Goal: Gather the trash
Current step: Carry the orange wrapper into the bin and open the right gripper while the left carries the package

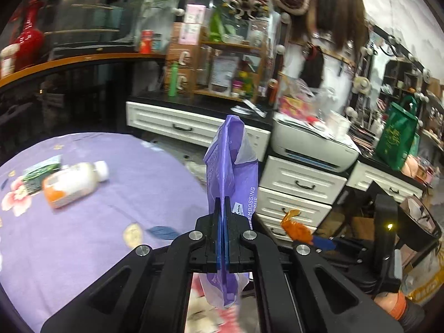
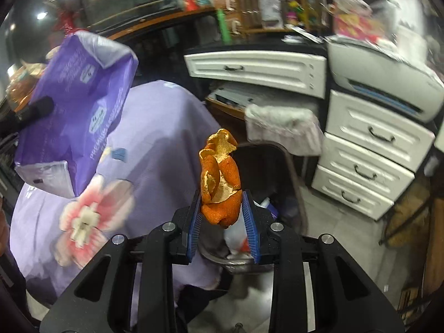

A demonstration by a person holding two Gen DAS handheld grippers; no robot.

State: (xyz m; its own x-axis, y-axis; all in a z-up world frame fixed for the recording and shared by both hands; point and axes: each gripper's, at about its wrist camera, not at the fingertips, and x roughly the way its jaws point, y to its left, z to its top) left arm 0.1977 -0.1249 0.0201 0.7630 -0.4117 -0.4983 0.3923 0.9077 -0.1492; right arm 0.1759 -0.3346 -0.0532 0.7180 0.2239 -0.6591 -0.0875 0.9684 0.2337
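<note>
right wrist view: your right hand-held gripper (image 2: 222, 216) is clamped on the orange peel (image 2: 220, 177), hanging above the dark trash bin (image 2: 277, 166) beside the tabletop (image 2: 155, 127). your left hand-held gripper (image 1: 223, 211) is pinched tight on the purple tissue wrapper (image 1: 231, 161). neither piece is dropped yet, i judge. a bottle (image 1: 73, 181) and a green packet (image 1: 38, 173) lie uncollected on the tabletop.

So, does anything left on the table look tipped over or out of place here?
Yes. A bottle with an orange label lies on its side on the purple tablecloth, touching a dark green packet. Both look like trash not yet collected. No spill shows.
</note>
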